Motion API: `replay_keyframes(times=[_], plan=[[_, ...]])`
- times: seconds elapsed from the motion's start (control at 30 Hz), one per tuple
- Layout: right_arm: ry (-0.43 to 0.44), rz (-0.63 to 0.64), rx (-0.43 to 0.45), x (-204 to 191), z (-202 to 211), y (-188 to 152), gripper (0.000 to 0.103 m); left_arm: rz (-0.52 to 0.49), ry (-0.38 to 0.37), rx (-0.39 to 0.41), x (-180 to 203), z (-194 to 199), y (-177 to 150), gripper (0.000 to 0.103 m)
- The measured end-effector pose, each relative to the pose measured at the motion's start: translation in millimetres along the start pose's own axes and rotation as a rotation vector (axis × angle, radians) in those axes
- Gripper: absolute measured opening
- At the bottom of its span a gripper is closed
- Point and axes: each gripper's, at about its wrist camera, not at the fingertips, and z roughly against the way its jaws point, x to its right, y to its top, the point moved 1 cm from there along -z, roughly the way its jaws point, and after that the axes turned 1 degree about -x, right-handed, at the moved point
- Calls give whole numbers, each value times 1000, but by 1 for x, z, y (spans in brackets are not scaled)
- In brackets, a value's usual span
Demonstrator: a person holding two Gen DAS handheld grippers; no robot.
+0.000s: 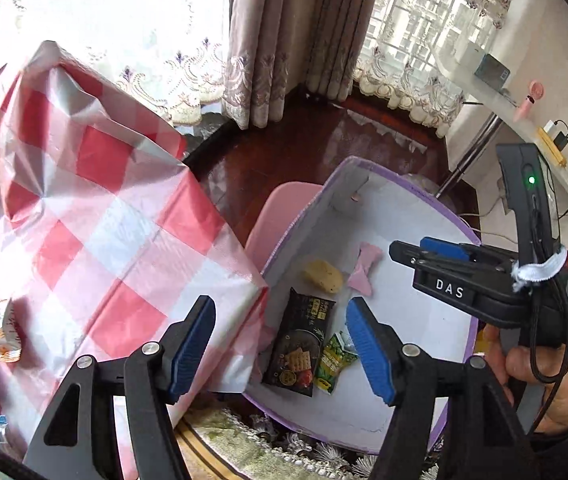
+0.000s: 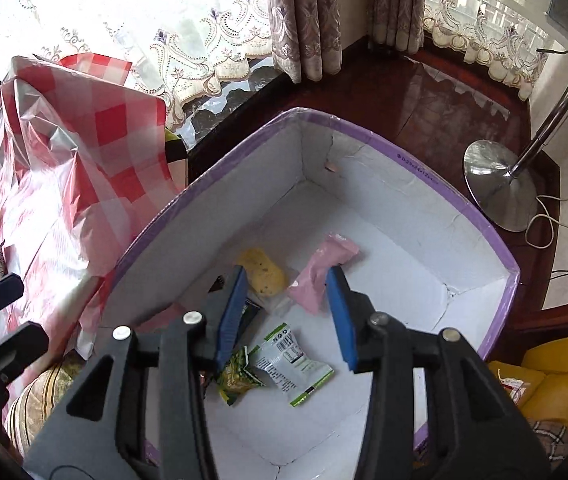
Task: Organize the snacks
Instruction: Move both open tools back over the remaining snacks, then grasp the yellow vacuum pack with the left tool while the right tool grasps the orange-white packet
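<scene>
My right claw (image 2: 286, 316) hangs over the purple-rimmed box (image 2: 404, 140), pads apart and empty. Inside the box lie a yellow snack (image 2: 265, 274), pink packet (image 2: 320, 276), green packet (image 2: 239, 376) and white packet (image 2: 290, 364). My left claw (image 1: 279, 344), also spread and empty, sits beside the box by the checkered table (image 1: 83, 216).

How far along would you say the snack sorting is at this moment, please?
Partly done. Already in the purple-rimmed box: a yellow snack, a pink packet, a black cracker packet, a green packet and a white packet. In hand: nothing; the left gripper and right gripper are open over the box. Left: packets on the checked tablecloth, such as an orange-and-white one.
</scene>
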Motion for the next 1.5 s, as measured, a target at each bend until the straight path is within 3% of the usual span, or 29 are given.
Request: replay_keyframes(times=[0.2, 0.53, 0.7, 0.9, 0.97, 1.13, 1.23, 1.5], plan=[[62, 91, 64, -49, 28, 4, 51, 23, 231, 187, -38, 68, -28, 71], [176, 310, 94, -159, 56, -15, 51, 214, 375, 215, -125, 122, -104, 71], [237, 405, 78, -205, 60, -29, 51, 473, 458, 216, -195, 147, -154, 71], [253, 497, 62, -257, 54, -44, 52, 896, 531, 199, -285, 171, -232, 71], [254, 526, 62, -272, 52, -46, 55, 1014, 557, 190, -303, 176, -260, 76], [273, 552, 48, -303, 42, -51, 60, 1233, 469, 186, -329, 173, -306, 81], [275, 560, 47, -317, 38, -52, 64, 1261, 453, 149, -334, 166, -311, 82], [263, 559, 70, -346, 27, -49, 67, 1180, 507, 43, -350, 137, -286, 87]])
